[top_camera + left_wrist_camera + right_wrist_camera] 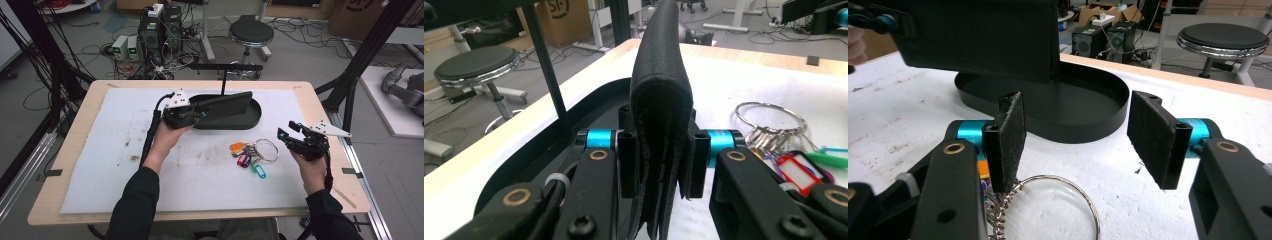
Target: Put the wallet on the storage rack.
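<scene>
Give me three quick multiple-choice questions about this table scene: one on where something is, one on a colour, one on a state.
1. Where does the key ring lie?
A. inside the black tray
B. on the white mat, nearer the person than the tray
C. on the floor

2. What colour is the oval tray?
A. black
B. white
C. red

3. How stand the right gripper's jaws?
A. clamped on the tray
C. clamped on the wallet
B. open, holding nothing

Answers: 1 B, the high view shows it on the mat; 2 A, its wall and floor are black; 3 B, a bare gap shows between the pads, while the left gripper pinches the wallet.
</scene>
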A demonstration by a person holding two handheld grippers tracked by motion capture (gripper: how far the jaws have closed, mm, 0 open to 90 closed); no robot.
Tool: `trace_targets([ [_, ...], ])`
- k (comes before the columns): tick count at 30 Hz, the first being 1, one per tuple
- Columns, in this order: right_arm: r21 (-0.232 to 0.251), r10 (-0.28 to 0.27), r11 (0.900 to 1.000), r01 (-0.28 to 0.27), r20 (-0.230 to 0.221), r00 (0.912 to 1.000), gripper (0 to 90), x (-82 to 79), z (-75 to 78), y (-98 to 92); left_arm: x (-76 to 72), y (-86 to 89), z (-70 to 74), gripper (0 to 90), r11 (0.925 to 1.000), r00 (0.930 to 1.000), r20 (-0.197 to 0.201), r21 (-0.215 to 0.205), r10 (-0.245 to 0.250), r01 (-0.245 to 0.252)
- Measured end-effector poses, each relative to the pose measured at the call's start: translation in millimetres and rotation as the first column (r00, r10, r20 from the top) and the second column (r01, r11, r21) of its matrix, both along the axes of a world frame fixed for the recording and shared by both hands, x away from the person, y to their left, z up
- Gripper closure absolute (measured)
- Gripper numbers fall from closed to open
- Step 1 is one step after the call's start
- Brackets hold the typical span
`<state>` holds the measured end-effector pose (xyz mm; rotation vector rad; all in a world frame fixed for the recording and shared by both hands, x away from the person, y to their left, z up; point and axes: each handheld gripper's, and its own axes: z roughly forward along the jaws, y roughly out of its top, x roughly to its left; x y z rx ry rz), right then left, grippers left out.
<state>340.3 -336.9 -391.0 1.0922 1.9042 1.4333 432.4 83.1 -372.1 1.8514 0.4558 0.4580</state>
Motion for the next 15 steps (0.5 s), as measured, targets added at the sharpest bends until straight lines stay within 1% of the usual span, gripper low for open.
trace_targets([
  [2,0.0,0.0,1.0,0.0,0.001,1.0,40.9,-0.1,0.1,-0.1,7.7,-5.7,-2.9,74.4,0.9999,0.9999,-0.006,0.005,0.015,-0.015],
  [3,0.0,0.0,1.0,0.0,0.001,1.0,40.9,-0.1,0.1,-0.1,7.7,-5.7,-2.9,74.3,0.9999,0.9999,-0.006,0.005,0.015,-0.015],
  [5,-0.001,-0.001,1.0,0.001,0.004,1.0,40.9,0.4,-0.1,-0.4,12.9,-9.2,-4.9,74.4,0.9997,0.9997,-0.008,0.003,0.023,-0.023],
  [6,0.002,-0.001,1.0,0.001,0.0,1.0,40.9,0.4,-0.2,-0.2,18.1,-12.9,-7.0,74.4,0.9995,0.9994,-0.013,0.0,0.031,-0.031],
  [7,0.002,-0.001,1.0,0.001,0.0,1.0,40.9,0.4,-0.2,-0.2,18.1,-12.9,-7.0,74.4,0.9995,0.9994,-0.013,0.0,0.031,-0.031],
  [8,0.001,0.002,1.0,-0.002,0.0,1.0,40.9,0.9,-0.4,-0.5,23.0,-16.8,-9.6,74.3,0.9992,0.9992,-0.012,0.0,0.039,-0.039],
  [9,0.001,0.002,1.0,-0.002,0.001,1.0,41.0,1.0,-0.4,-0.6,23.0,-16.8,-9.6,74.3,0.9992,0.9992,-0.012,0.0,0.039,-0.039],
  [13,0.003,0.0,1.0,0.0,-0.001,1.0,40.9,0.9,-0.5,-0.9,32.0,-22.6,-17.3,74.4,0.998,0.9981,-0.016,-0.019,0.06,-0.06],
  [14,0.003,0.002,1.0,-0.002,-0.001,1.0,40.9,1.0,-0.6,-1.3,34.2,-23.3,-19.5,74.4,0.9978,0.9979,-0.017,-0.018,0.063,-0.064],
  [15,0.003,0.002,1.0,-0.002,-0.002,1.0,40.9,1.0,-0.8,-1.4,38.2,-25.0,-24.5,74.4,0.9969,0.997,-0.024,-0.027,0.074,-0.074],
])
